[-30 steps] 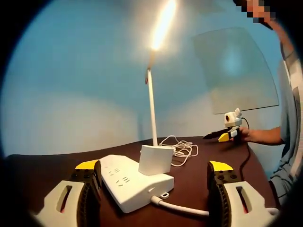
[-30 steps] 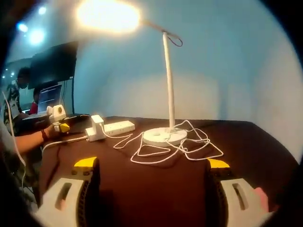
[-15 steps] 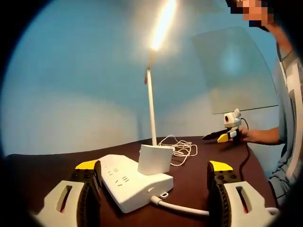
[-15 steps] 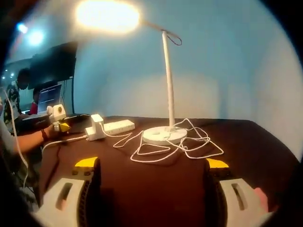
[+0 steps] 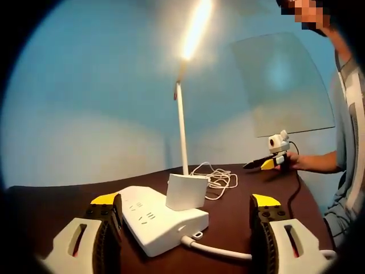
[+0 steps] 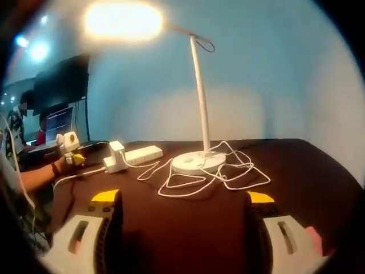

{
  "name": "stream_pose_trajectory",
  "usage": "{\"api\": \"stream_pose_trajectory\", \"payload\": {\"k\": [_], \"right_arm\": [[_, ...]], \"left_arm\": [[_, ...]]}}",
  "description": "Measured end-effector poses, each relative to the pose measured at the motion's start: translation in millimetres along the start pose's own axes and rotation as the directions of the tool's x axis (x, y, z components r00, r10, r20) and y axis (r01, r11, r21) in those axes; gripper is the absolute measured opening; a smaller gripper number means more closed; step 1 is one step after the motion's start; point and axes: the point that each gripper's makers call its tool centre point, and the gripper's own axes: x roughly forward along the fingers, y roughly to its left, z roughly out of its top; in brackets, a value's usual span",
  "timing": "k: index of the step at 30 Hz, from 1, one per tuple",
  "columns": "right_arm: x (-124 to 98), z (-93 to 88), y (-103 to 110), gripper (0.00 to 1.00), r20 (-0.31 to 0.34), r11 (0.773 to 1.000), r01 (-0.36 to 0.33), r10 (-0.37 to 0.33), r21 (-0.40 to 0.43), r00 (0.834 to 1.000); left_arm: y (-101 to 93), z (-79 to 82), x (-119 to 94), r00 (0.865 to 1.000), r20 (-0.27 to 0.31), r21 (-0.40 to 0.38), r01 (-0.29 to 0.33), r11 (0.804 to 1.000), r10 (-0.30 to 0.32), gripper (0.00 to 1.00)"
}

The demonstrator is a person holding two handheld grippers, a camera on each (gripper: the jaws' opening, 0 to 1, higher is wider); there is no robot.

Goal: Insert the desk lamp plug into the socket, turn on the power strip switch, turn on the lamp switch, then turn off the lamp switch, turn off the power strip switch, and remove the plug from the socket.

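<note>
Light is pouring from the bar-shaped head [image 6: 122, 21] of the slim white desk lamp [image 6: 199, 97], which is standing on its round white base [image 6: 198, 163] on the dark brown table [image 6: 182, 217]. In the left gripper view the lamp's thin stem [image 5: 182, 128] is rising behind the plug, with the glowing head [image 5: 195, 28] tilted above it. The lamp's white square plug block [image 5: 186, 192] is sitting pushed into the white rectangular power strip [image 5: 154, 218], near the strip's end where its thick white cable [image 5: 217, 250] is leaving. In the right gripper view the same strip [image 6: 142, 153] is lying to the left of the lamp base, with the plug block [image 6: 116, 157] standing up from it. The lamp's thin white cord [image 6: 211, 177] is lying in loose loops around and in front of the base.

The left gripper [image 5: 185, 208] is hovering low just before the strip, its yellow-tipped fingers [image 5: 106, 199] spread wide and pinching nothing; the strip's near end is lying between them. The right gripper [image 6: 181, 200] is hanging over bare table in front of the cord loops, well apart from the lamp, its fingers [image 6: 261, 197] likewise spread and empty. Seen from the left gripper view, the right gripper [image 5: 272, 160] is being held by a person's hand [image 5: 297, 162] at the far side of the table. A dark monitor [image 6: 60, 85] is standing beyond the table's left edge in the right gripper view.
</note>
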Motion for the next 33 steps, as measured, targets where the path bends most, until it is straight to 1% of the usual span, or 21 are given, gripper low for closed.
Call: {"api": "stream_pose_trajectory", "payload": {"k": [2,6,9,14,18,19,20,21,24,26,28,33], "right_arm": [[0,0.3,-1,0.86,-0.002,1.000,0.002,-0.002,0.008,1.000],[0,0.7,-1,0.85,-0.012,1.000,0.005,-0.005,-0.010,1.000],[-1,4.9,-2,0.85,-0.013,1.000,0.006,-0.006,-0.014,1.000],[0,26.3,-3,0.84,0.005,0.999,0.008,-0.008,-0.047,1.000],[8,43.9,-1,0.79,0.023,0.997,-0.012,0.013,-0.073,1.000],[11,48.3,0,0.76,0.030,0.996,-0.022,0.025,-0.082,0.999],[16,54.6,6,0.73,0.038,0.994,-0.051,0.055,-0.100,0.998],[18,57.9,10,0.66,0.037,0.991,-0.072,0.077,-0.112,0.996],[26,66.9,16,0.55,0.040,0.985,-0.089,0.096,-0.146,0.995],[33,73.4,18,0.54,0.040,0.982,-0.100,0.108,-0.162,0.993],[41,79.1,22,0.49,0.029,0.974,-0.118,0.125,-0.192,0.992],[61,89.1,22,0.30,0.008,0.965,-0.128,0.133,-0.228,0.991]], "left_arm": [[0.6,-0.6,0,1.000,-0.001,0.000,-0.001,1.000,0.001,0.89],[0.7,-1.1,1,1.000,-0.003,0.001,0.000,1.000,0.000,0.89],[0.4,-2.0,1,1.000,-0.007,0.003,0.000,1.000,0.000,0.89],[-0.9,0.1,0,1.000,0.005,0.001,0.006,1.000,-0.006,0.89],[-1.6,-0.5,1,1.000,0.001,0.004,0.009,1.000,-0.009,0.89],[-1.7,-1.0,1,1.000,-0.001,0.006,0.010,1.000,-0.010,0.89],[-1.7,-1.4,2,1.000,-0.003,0.008,0.010,1.000,-0.010,0.89],[-1.9,-1.5,2,1.000,-0.004,0.008,0.010,1.000,-0.010,0.89],[-1.6,-1.0,2,1.000,0.000,0.007,0.011,1.000,-0.011,0.89],[-1.5,0.0,1,1.000,0.004,0.005,0.010,1.000,-0.010,0.89],[-1.4,0.2,1,1.000,0.006,0.004,0.011,1.000,-0.011,0.89],[-1.4,-0.9,1,1.000,0.001,0.007,0.014,1.000,-0.014,0.89]]}}
